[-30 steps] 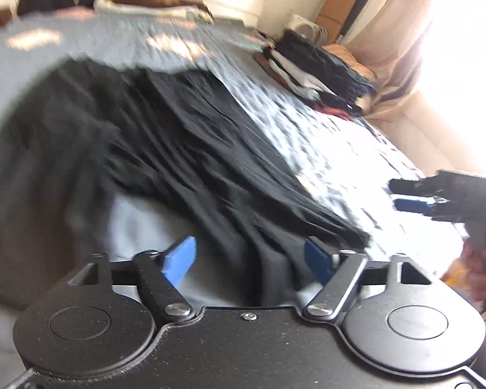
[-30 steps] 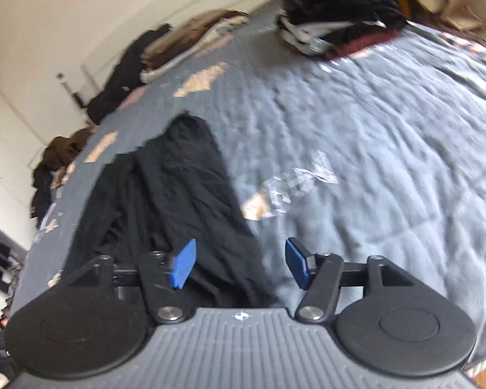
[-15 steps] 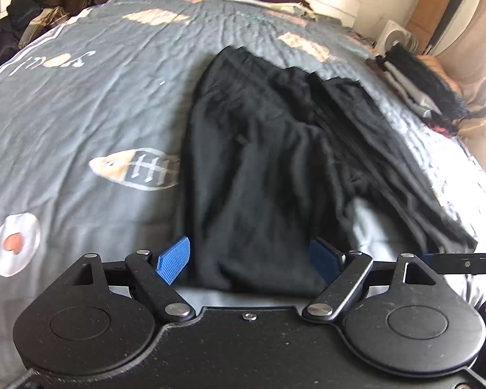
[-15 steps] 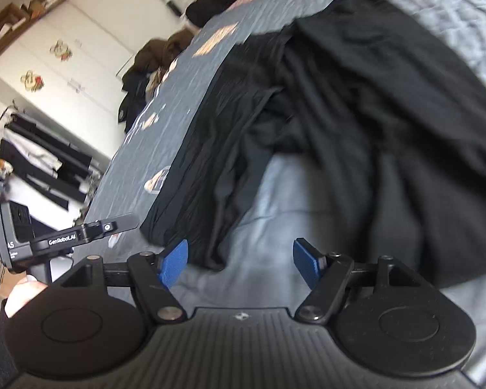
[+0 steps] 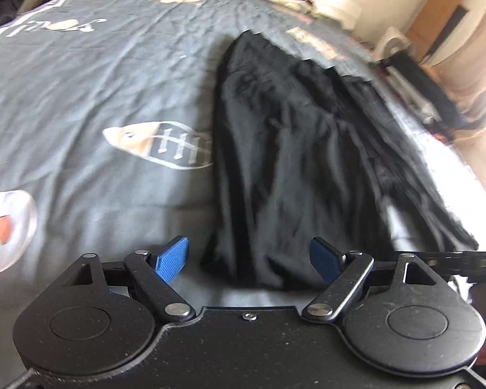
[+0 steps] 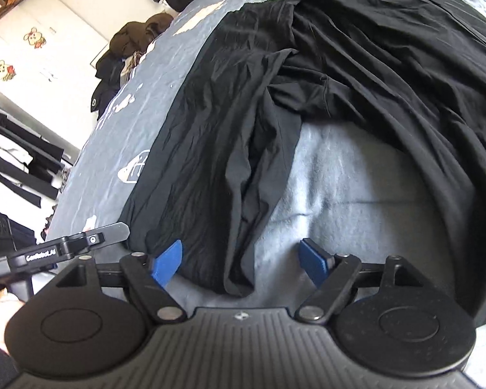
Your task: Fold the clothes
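Black garment [image 5: 295,162] on grey bedspread [image 5: 97,90], L gripper [image 5: 251,261] jaws apart

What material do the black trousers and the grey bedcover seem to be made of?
Black trousers: probably thin matte woven fabric, since it falls in fine soft creases. Grey bedcover: likely quilted cotton with a dull finish; it looks puckered and carries printed fish.

left tongs [image 5: 249,261] spread, right tongs [image 6: 243,261] spread
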A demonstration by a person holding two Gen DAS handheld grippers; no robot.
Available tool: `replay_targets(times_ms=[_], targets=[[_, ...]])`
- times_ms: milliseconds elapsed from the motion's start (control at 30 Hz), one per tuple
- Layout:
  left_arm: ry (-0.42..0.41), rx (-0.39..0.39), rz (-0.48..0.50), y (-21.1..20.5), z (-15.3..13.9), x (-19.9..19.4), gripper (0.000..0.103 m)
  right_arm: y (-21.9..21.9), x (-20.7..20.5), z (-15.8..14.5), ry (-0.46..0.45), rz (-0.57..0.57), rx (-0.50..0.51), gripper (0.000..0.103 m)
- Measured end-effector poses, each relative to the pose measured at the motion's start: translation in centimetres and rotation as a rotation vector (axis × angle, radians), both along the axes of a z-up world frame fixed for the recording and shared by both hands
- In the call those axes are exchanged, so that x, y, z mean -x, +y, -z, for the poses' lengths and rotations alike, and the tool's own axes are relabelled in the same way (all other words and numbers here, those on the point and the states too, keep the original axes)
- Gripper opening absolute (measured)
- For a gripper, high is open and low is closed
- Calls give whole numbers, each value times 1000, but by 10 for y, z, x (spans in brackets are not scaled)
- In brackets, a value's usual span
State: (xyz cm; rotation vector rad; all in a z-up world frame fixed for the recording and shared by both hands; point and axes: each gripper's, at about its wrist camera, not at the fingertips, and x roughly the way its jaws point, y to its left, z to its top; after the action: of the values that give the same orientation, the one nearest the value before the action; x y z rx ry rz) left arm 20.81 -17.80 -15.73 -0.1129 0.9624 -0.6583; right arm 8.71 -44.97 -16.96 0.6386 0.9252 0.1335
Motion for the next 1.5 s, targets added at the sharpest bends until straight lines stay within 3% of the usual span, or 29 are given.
replay_targets(times_ms=[100,133,200,267,300,333,600,733,800,833,867,900,933,967,1033,1100,1133,1233,1300,1500], targets=[[21,20,17,-5,5,-2,44,9,-5,-2,-4,-14,-16,77],[28,21,23,-7,7,-3,38,13,-6,-3,-6,-24,-24,76],[37,8,10,-10,11,-4,38,20,-10,-3,7,-35,-2,69],[62,22,-3,-11,15,-7,37,25,-14,0,27,-32,7,39],[65,24,-1,-11,16,-8,30,24,-14,2,34,-24,-17,10],[63,14,7,-11,15,-8,8,23,-13,5,40,-16,-44,4],[101,35,7,17,2,2,7,26,2,0,20,-42,-226,3],[81,-6,51,21,-12,7,8,27,7,-4,44,-64,-213,4],[73,-78,70,13,-11,7,13,27,4,1,98,-59,-167,7],[69,-118,79,9,-11,7,22,27,3,4,123,-67,-149,8],[52,-127,84,10,-14,8,37,27,2,7,148,-76,-131,9],[28,-119,88,13,-19,10,44,26,4,6,150,-84,-124,12],[4,-112,92,16,-24,13,55,23,8,-1,139,-94,-106,20],[-32,-100,90,20,-32,15,58,20,12,-8,126,-104,-85,26],[-93,-78,85,25,-47,15,62,11,21,-27,81,-121,-46,52],[-139,-54,82,24,-63,11,70,-4,28,-51,12,-117,-16,64],[-162,-42,81,24,-70,8,79,-14,30,-64,-22,-105,-5,71],[-227,-12,87,4,-81,-4,82,-57,23,-96,-148,-28,72,86],[-237,-9,85,-16,-83,-16,82,-78,3,-104,-187,4,142,92],[-281,23,88,-95,-78,-42,85,-101,-88,-94,-198,-5,334,92]])
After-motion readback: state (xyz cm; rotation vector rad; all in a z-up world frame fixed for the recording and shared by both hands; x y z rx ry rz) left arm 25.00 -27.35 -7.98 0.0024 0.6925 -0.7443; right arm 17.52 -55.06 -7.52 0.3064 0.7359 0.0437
